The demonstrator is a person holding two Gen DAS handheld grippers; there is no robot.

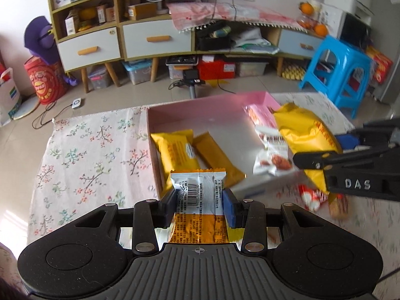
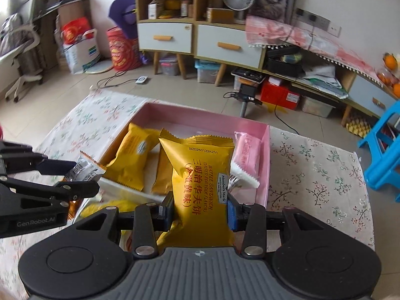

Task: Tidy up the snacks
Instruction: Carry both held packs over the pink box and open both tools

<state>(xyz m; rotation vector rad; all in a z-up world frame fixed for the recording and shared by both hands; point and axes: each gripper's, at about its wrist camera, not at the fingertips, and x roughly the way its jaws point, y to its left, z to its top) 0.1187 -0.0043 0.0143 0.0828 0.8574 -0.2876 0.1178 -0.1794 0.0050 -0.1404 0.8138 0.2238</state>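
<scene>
snacks are clamped in both tongs, left tongs [image 1: 198, 200] holding a barcode packet [image 1: 197, 187], right tongs [image 2: 200, 208] a yellow waffle packet [image 2: 202, 182], which may collide above the pink box [image 2: 265, 155].

Yellow packet [image 2: 202, 190]: "WAFFLE SANDWICH", "Members Mark", B20260122K231

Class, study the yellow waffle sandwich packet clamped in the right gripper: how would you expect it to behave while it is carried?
The yellow waffle sandwich packet looks puffy, so probably light for its size. It stands upright above the right gripper, which suggests some stiffness from trapped air or the wafers inside. Its glossy film may be slippery, and hard squeezing could crush the contents.
</scene>
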